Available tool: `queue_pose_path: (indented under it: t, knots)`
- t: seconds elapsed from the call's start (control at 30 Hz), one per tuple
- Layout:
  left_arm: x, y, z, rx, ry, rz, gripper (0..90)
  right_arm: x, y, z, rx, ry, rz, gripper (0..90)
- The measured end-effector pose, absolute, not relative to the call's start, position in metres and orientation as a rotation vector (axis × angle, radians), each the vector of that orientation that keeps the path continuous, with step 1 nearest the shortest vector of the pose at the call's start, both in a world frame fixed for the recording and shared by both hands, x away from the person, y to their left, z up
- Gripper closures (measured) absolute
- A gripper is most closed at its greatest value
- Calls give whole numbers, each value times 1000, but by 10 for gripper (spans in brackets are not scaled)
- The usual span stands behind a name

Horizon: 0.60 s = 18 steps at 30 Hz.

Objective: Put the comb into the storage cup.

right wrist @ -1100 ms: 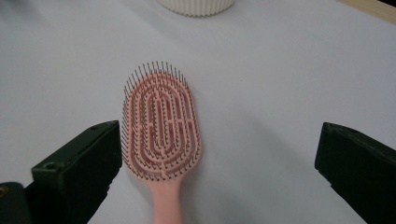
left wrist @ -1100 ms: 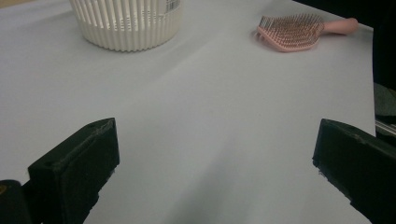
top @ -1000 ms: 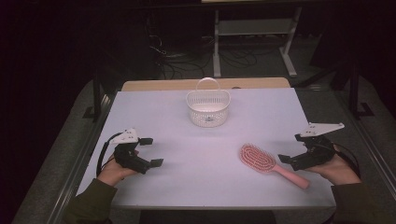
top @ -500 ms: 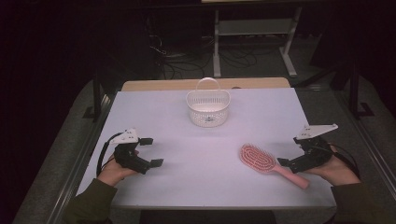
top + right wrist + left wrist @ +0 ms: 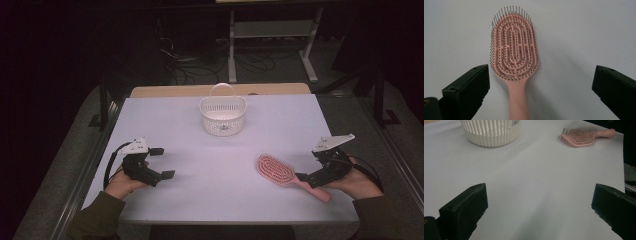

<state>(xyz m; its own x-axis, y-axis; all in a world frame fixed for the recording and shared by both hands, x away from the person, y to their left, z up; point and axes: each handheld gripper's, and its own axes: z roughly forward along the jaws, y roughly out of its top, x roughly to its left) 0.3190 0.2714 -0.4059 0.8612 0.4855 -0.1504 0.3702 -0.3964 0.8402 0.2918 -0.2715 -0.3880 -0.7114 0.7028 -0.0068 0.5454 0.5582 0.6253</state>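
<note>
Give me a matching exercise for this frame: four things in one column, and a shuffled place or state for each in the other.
Things:
1. hairbrush
2. basket
3. left tongs
4. right tongs

Places or states:
A. at the table's far middle, handle upright
B. open above the pink handle
C. lying bristles up, near right of the table
D. open over bare tabletop, near left

Pairs: 1-C, 2-A, 3-D, 4-B

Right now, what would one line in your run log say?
right tool: open, over hairbrush handle | left tool: open, holds nothing | hairbrush: flat, bristles up | basket: upright, apart from hairbrush
</note>
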Motion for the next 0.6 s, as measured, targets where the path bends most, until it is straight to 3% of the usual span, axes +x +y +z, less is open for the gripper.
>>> queue_pose_path:
  t: [0.6]
  knots:
    - [319,272,-406,2028,626,146,1,292,-266,-398,1034,2628,755,20]
